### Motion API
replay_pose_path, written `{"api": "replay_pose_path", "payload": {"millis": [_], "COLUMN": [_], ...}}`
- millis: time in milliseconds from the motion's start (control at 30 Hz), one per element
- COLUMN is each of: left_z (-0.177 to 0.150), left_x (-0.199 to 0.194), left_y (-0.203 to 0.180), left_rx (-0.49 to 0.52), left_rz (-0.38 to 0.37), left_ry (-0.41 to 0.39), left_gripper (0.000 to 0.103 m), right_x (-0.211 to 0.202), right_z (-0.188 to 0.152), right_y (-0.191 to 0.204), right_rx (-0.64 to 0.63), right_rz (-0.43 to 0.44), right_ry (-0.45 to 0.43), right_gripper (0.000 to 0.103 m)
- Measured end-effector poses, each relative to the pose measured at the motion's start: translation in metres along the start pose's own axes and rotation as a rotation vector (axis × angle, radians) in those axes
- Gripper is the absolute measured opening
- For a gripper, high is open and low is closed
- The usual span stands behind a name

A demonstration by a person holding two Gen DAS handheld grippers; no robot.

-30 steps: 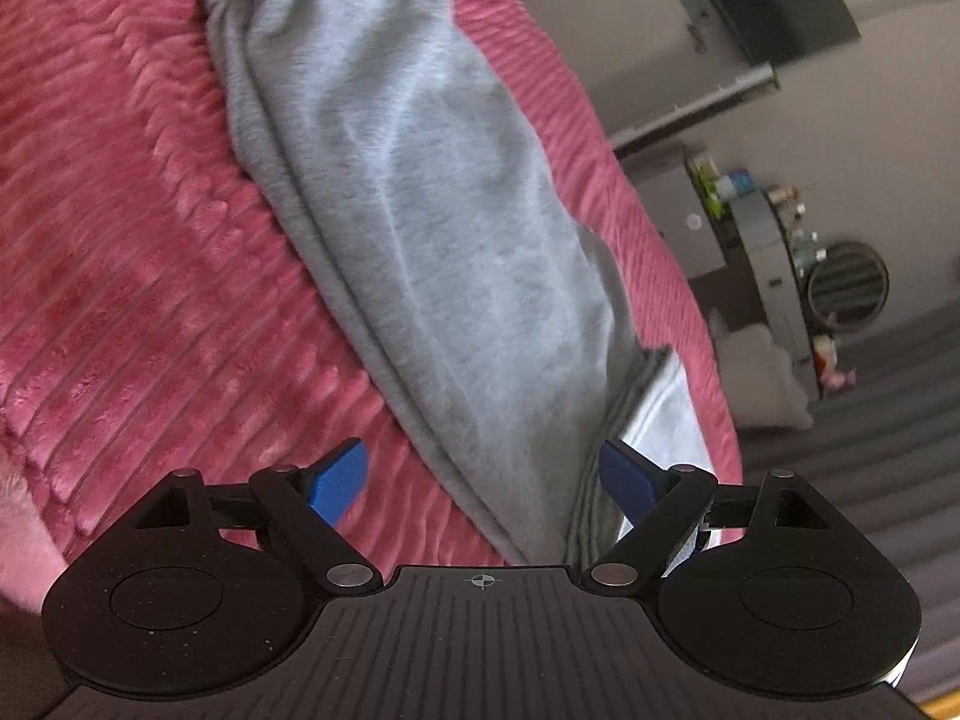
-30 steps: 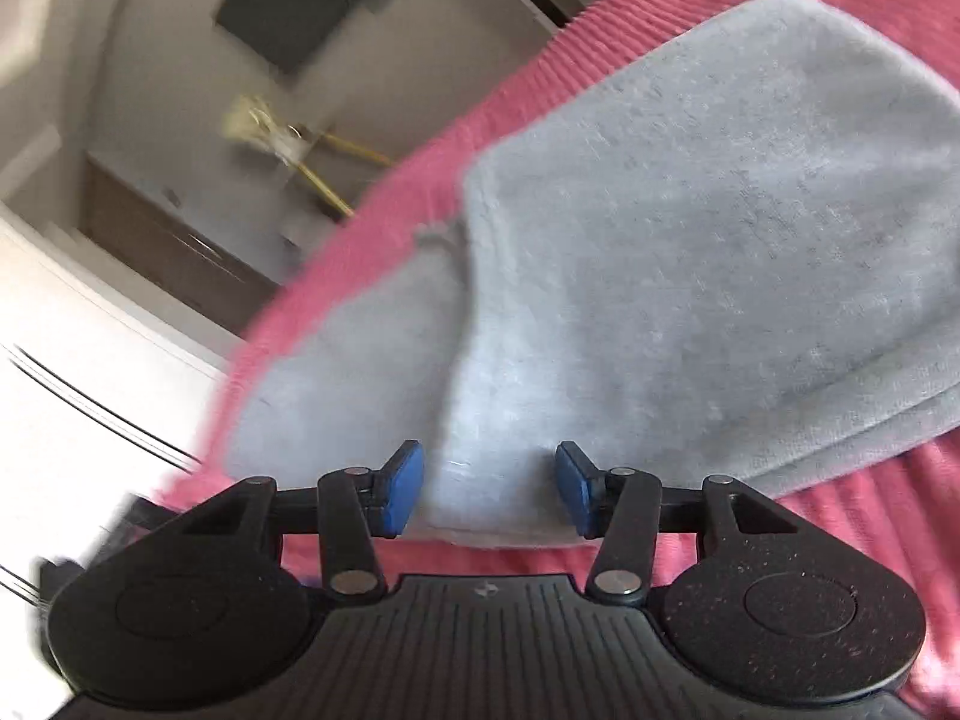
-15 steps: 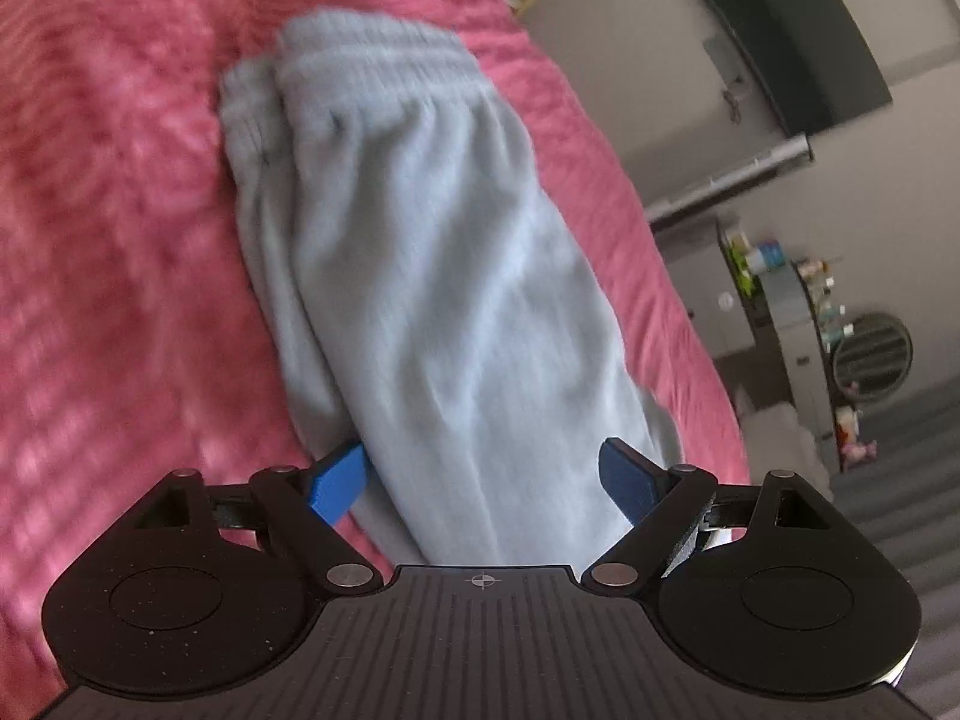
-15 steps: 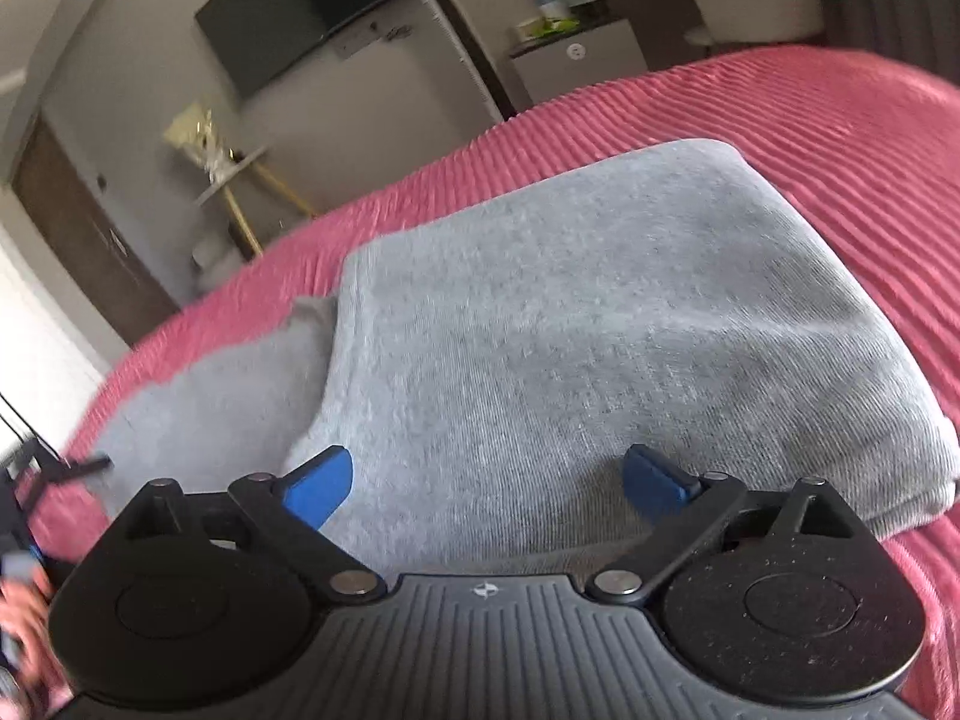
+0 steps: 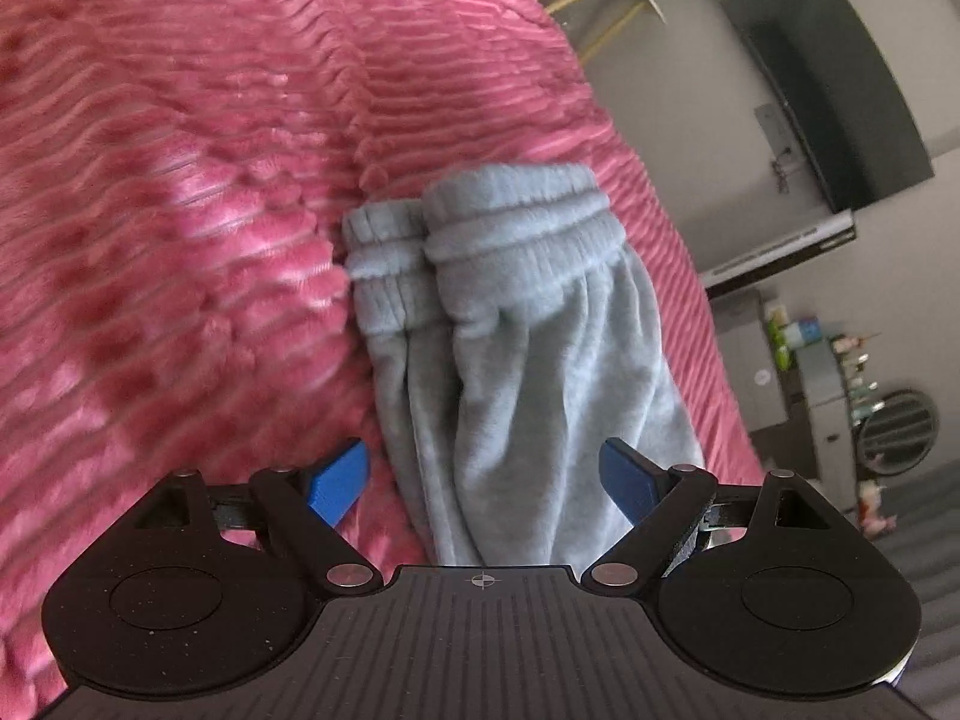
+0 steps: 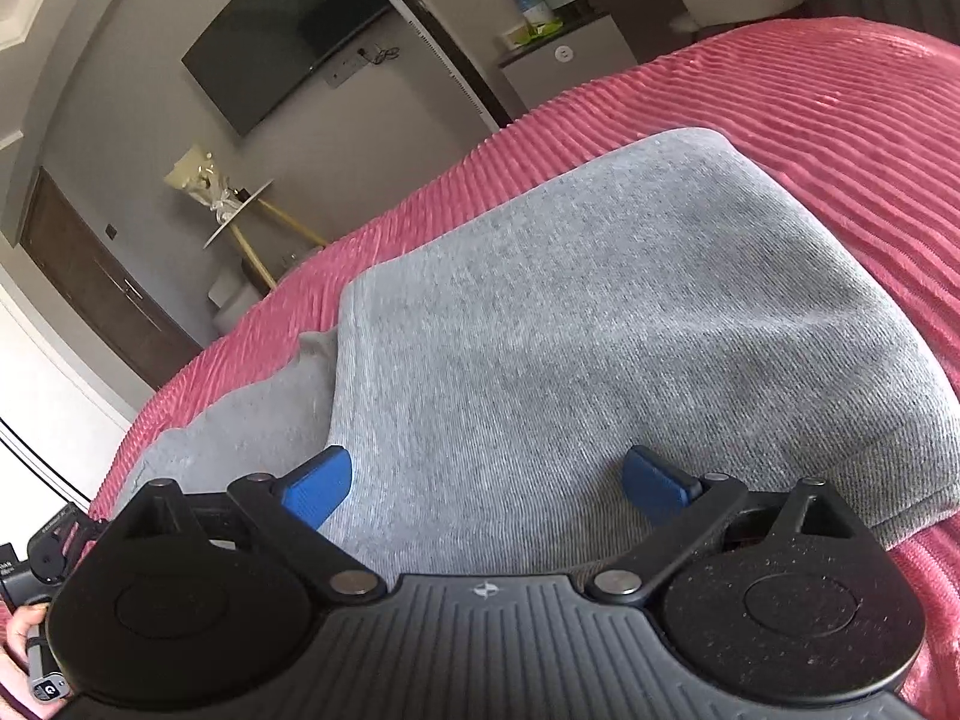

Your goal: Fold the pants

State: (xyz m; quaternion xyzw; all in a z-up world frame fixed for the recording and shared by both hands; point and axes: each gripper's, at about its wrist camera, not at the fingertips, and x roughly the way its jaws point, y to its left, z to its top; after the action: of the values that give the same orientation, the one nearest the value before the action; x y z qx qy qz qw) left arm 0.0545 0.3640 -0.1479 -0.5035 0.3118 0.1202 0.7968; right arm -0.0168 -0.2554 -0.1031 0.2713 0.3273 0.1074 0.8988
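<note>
Grey sweatpants lie on a pink ribbed bedspread. In the left wrist view their two ribbed cuffs lie side by side at the far end, the legs running back toward me. My left gripper is open and empty, its blue fingertips either side of the legs, above them. In the right wrist view the wide folded part of the pants fills the middle. My right gripper is open and empty just over its near edge.
The bedspread ends near a grey wall with a dark TV. A small round side table with gold legs stands beyond the bed. A counter with bottles and a brown door lie farther off.
My left gripper has drawn along the legs toward the cuffs, which now show in full. My right gripper has opened wide and lifted back from the folded pants.
</note>
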Motion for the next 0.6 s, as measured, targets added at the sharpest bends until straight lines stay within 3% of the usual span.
{"api": "replay_pose_path", "payload": {"millis": [300, 433, 500, 600], "left_z": [0.028, 0.025, 0.022, 0.019], "left_x": [0.026, 0.031, 0.04, 0.05], "left_y": [0.001, -0.005, -0.006, -0.02], "left_rx": [0.007, 0.098, 0.136, 0.217], "left_rz": [-0.024, -0.123, -0.087, -0.057], "left_ry": [-0.007, 0.012, 0.038, 0.05], "left_gripper": [0.089, 0.086, 0.086, 0.099], "right_x": [0.002, 0.003, 0.003, 0.006], "right_z": [0.001, 0.001, 0.0, -0.002], "right_y": [0.0, -0.001, -0.001, 0.004], "right_rx": [0.008, 0.018, 0.014, -0.019], "right_rz": [-0.007, -0.004, -0.007, -0.028], "right_ry": [-0.006, -0.018, -0.026, -0.036], "right_gripper": [0.097, 0.097, 0.097, 0.097]}}
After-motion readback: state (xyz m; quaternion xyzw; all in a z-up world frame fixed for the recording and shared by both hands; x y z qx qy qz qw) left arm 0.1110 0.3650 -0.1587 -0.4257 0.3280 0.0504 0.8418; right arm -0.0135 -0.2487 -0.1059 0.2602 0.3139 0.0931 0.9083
